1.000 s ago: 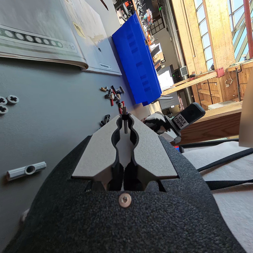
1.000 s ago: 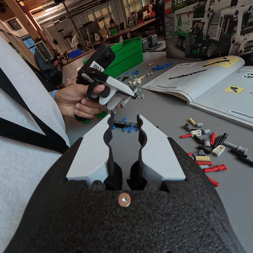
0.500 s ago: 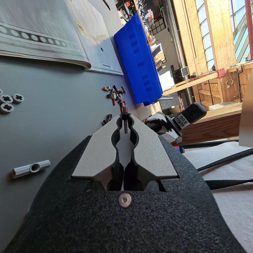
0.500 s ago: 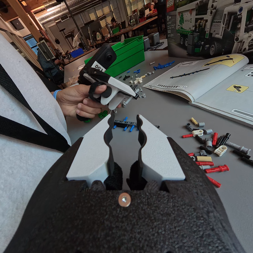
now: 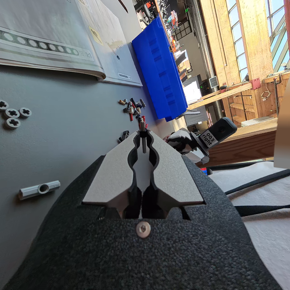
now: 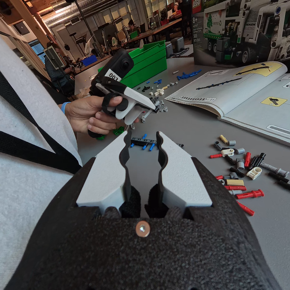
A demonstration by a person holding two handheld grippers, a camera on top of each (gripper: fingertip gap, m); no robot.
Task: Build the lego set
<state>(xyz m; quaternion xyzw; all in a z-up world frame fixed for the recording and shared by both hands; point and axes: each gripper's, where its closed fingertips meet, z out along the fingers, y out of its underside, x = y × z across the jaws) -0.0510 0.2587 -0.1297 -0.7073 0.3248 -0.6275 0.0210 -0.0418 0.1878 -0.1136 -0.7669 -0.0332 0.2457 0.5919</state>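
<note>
My left gripper (image 5: 143, 133) is shut on a thin grey axle (image 5: 144, 145) with a black bush at the fingertips. It is held tilted above the grey table. In the right wrist view a hand holds this gripper (image 6: 155, 109), and the axle (image 6: 146, 115) points down to the left. My right gripper (image 6: 142, 136) is open and empty, low over the table. It also shows in the left wrist view (image 5: 180, 141). A black beam with blue pins (image 6: 143, 141) lies on the table just beyond its fingertips.
An open instruction booklet (image 6: 235, 97) and the set's box (image 6: 243, 31) are at the back right. A green bin (image 6: 146, 62) stands behind and a blue bin (image 5: 158, 70) to the side. Loose pins and connectors (image 6: 238, 172) lie at the right. Grey round bushes (image 5: 12, 116) and a grey connector (image 5: 39, 189) lie near the left gripper. My left gripper is the nearer one to the grey connector (image 5: 39, 189): about 11 cm, against 20 cm.
The left gripper has shifted slightly, so the table parts slide right in its view. It stays shut on the axle. The right gripper stays open and nearly still.
</note>
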